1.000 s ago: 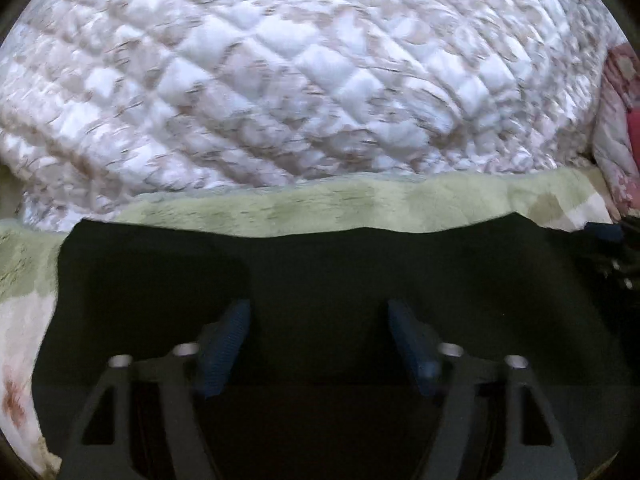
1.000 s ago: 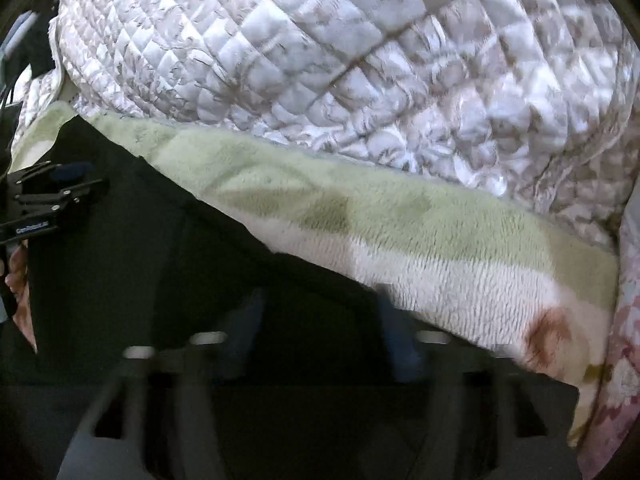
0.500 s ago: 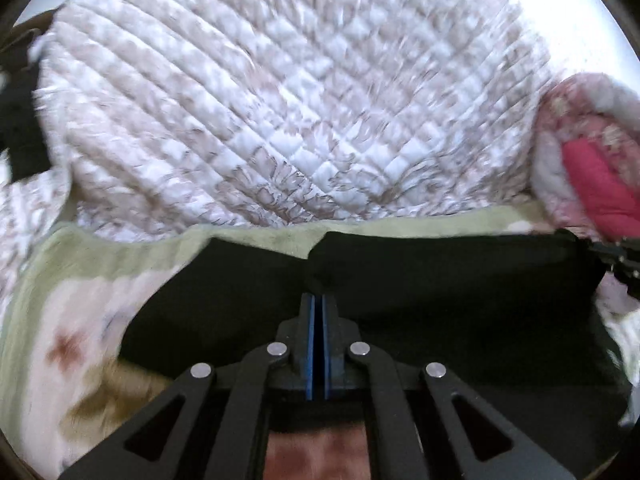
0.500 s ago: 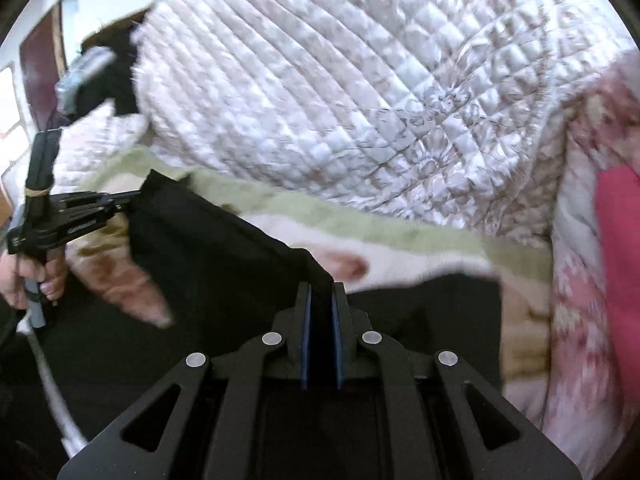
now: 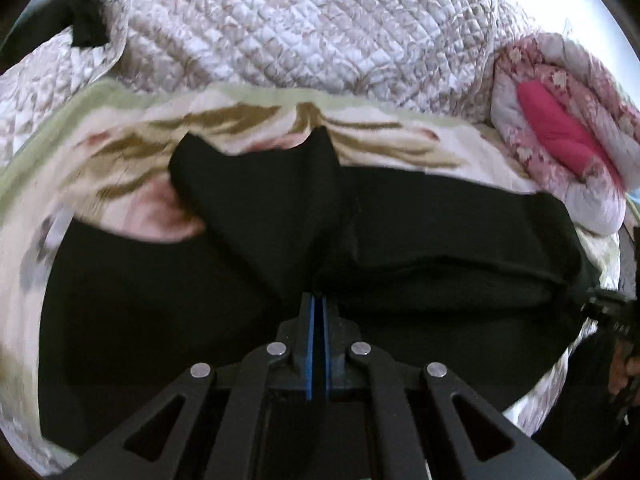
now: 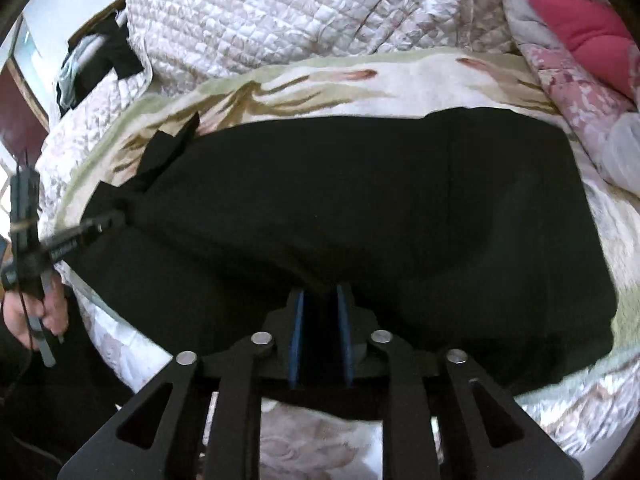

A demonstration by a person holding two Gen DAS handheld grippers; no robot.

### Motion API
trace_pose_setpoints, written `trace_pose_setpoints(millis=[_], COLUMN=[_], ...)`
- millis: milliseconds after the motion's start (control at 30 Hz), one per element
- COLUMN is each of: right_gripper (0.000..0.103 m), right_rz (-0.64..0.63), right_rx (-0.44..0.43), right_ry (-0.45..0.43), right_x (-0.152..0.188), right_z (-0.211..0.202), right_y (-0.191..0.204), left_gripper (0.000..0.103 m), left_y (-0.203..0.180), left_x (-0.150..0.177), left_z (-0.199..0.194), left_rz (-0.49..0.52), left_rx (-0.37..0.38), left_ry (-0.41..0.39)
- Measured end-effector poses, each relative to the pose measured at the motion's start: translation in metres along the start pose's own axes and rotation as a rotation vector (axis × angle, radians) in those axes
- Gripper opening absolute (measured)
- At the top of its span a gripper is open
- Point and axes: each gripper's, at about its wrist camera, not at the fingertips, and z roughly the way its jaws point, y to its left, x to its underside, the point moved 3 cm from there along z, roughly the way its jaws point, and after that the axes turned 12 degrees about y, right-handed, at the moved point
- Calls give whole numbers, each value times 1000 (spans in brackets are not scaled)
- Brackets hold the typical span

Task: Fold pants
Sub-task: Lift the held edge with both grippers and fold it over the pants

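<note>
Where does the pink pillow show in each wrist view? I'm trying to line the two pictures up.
Left wrist view: the pink pillow lies at the right edge, above the black pants.
Right wrist view: the pink pillow sits in the top right corner, beyond the pants.
Shared landmark: the quilted white bedspread fills the top of both views.
</note>
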Motion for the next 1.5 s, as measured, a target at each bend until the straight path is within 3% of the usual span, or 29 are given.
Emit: trace_pose_setpoints(millis=[133, 200, 333, 600, 1000, 1233, 1300, 1333, 1367, 1500], right_gripper=[37, 53, 54, 54, 53, 39, 18, 15, 15, 11], right_rz=[70, 128, 242, 425, 505, 535, 534, 537, 546, 529], right_rx=[-50, -62, -56, -61, -53, 9, 34, 34, 26, -1], right_ry=[-49, -70, -96, -142, -227, -223, -222, -224, -226, -259], right_x=[16, 26, 31, 33, 21, 16, 14, 13, 13, 14], right_z=[-19, -26, -33, -41, -44, -44, -44, -44, -44, -55], right_y=[-5, -14, -35, -75, -94, -99, -101, -102, -105, -100], left_gripper=[5, 8, 34, 39, 39, 35, 34, 18, 9, 5], left_y=[6, 7, 1, -31, -24, -34, -39, -41, -42, -30], left_x=[10, 7, -12, -56, -77, -86, -89, -90, -90, -90], left_z=[-15, -23, -31, 9, 55, 63, 73, 75, 76, 48], left_rz=[-20, -21, -9, 83, 81, 132, 169, 186, 196, 131], left_rx=[-1, -3, -6, -57, -128, -182, -227, -257, -282, -264], left_ry=[0, -18, -61, -40, 11, 23, 51, 42, 40, -32])
